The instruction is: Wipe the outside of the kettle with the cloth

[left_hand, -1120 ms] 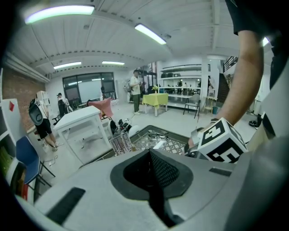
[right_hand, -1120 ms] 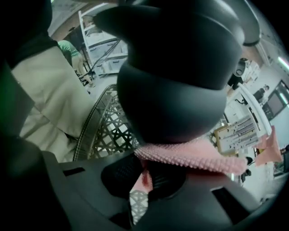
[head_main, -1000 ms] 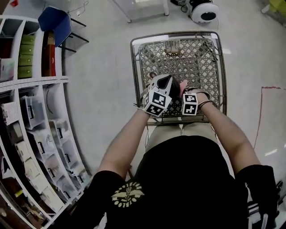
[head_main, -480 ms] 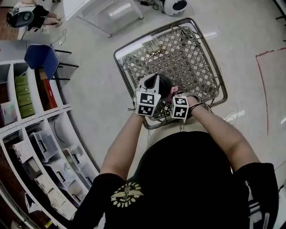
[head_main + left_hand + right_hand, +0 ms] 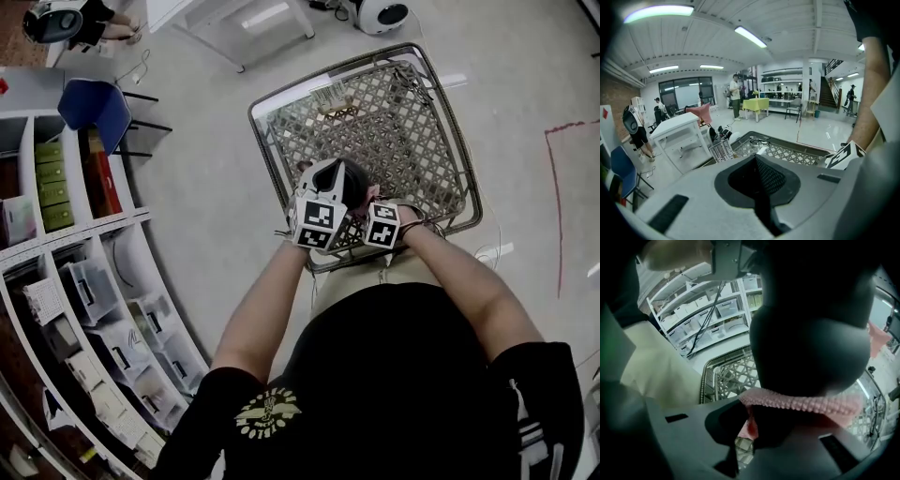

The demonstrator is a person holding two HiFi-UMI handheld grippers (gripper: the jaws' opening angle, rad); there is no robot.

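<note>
Wiping under way: right gripper (image 5: 749, 427) clamps pink nubbly cloth (image 5: 801, 404) against dark rounded kettle (image 5: 811, 333) at twelve o'clock; left gripper (image 5: 759, 178) closed, seemingly empty.

The grey wire-mesh cart basket (image 5: 412, 131) stands on the pale floor (image 5: 206, 187) straight ahead of you, its near rim just in front of your legs. Over that near end your left gripper (image 5: 328, 169) sits to the left, and your right gripper (image 5: 373, 200) is just beside it on the right. The dark rounded kettle (image 5: 354, 183) is between them, above the mesh. The pink knobbly cloth (image 5: 372, 195) is in the right claw, against the kettle. A white shelving rack of plastic bins (image 5: 84, 309) runs along your left, with a blue chair (image 5: 94, 108) beyond it. Past the cart stand a white desk (image 5: 234, 19) and, right of it, a round white machine (image 5: 380, 13). A red tape line (image 5: 553, 187) lies on the floor, well right of the cart.
</note>
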